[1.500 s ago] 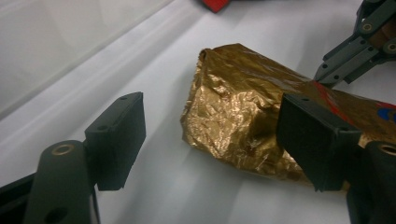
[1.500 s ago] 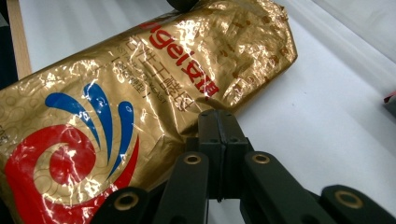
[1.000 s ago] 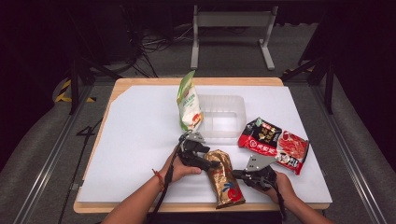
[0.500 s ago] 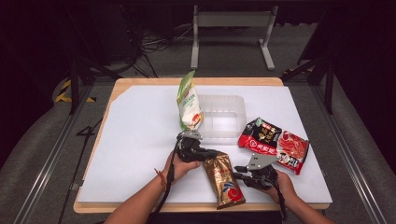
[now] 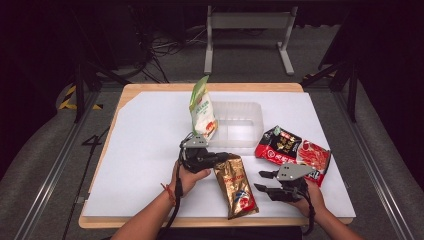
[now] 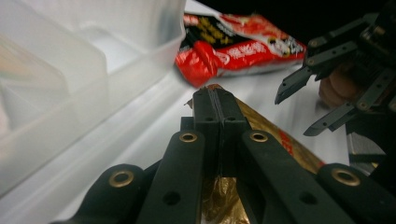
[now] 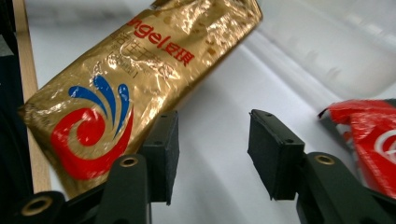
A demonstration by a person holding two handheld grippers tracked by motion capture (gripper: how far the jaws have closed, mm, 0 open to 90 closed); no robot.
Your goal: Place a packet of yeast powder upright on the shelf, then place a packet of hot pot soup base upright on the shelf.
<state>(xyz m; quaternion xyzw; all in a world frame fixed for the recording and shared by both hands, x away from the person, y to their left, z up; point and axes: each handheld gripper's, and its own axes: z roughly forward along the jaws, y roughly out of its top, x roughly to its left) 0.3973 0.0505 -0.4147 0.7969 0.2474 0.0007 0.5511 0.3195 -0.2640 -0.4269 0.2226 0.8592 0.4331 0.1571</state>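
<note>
The left gripper (image 5: 218,159) is pinching one gold packet (image 5: 236,186) just before the clear tray (image 5: 250,112); two other packets (red (image 5: 292,151), green (image 5: 202,111)) are flanking it. The right gripper (image 5: 261,181), jaws just opening and empty, is hovering beside.

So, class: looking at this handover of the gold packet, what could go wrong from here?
1. The left claw pinches only the gold packet's top edge, so it could slip or tear.
2. The right claw, just opened, holds nothing, so there is no backup grip.
3. The swinging packet might knock the clear tray.

left claw (image 5: 218,159): jaws clamped together, just closed | right claw (image 5: 264,181): jaws parted, just opening
</note>
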